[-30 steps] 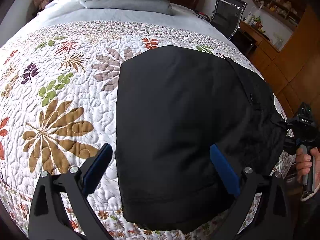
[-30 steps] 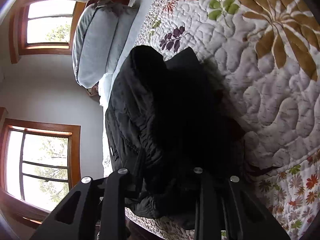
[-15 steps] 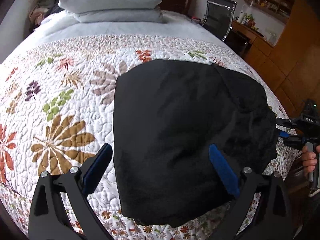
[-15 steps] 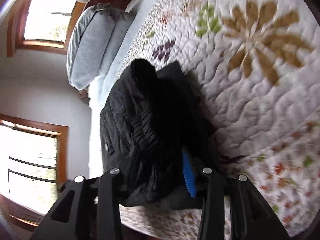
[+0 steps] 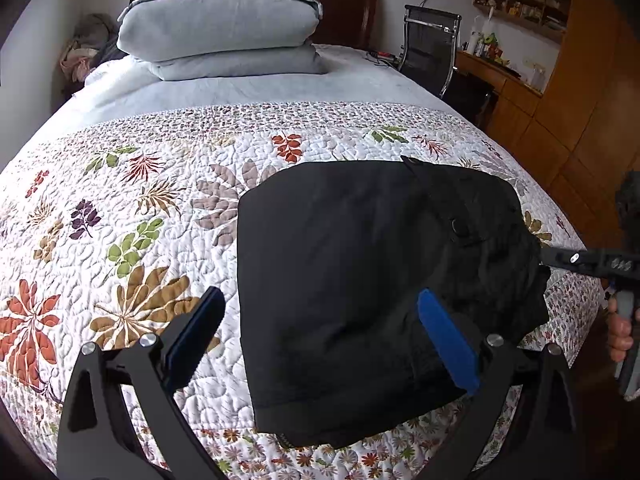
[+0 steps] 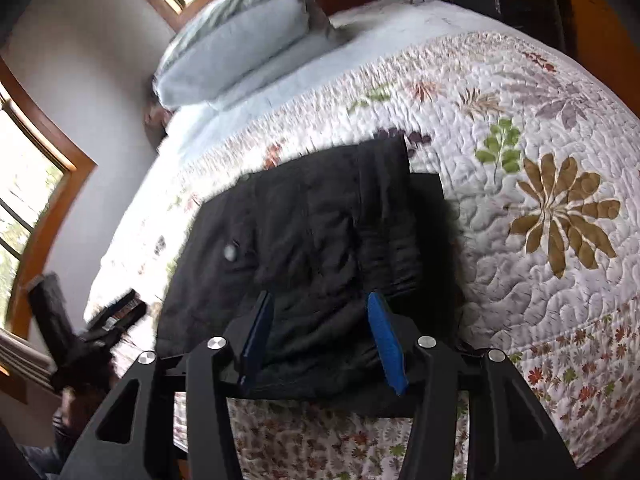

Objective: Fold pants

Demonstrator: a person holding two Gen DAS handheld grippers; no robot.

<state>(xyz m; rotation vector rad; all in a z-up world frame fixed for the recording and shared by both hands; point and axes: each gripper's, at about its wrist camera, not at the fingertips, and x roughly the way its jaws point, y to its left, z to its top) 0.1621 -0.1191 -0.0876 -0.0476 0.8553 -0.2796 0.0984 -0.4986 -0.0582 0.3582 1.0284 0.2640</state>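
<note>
The black pants lie folded into a compact block on the floral quilt, near the bed's front right corner. My left gripper hovers above their near edge, open wide, one blue pad over the quilt and one over the cloth. At the right edge the right gripper reaches toward the waistband side, a hand on its grip. In the right wrist view the pants sit beyond the right gripper, whose jaws are opening; its pads press on nothing.
Grey folded bedding is stacked at the head of the bed. A black office chair, a wooden desk and cabinets stand along the right side. Windows line the far wall. The bed's front edge runs just below the pants.
The right gripper let go of the pants' bunched edge, opened, rolled upright and lifted away. The left gripper rose and drew back, staying open. The pants settled flat.
</note>
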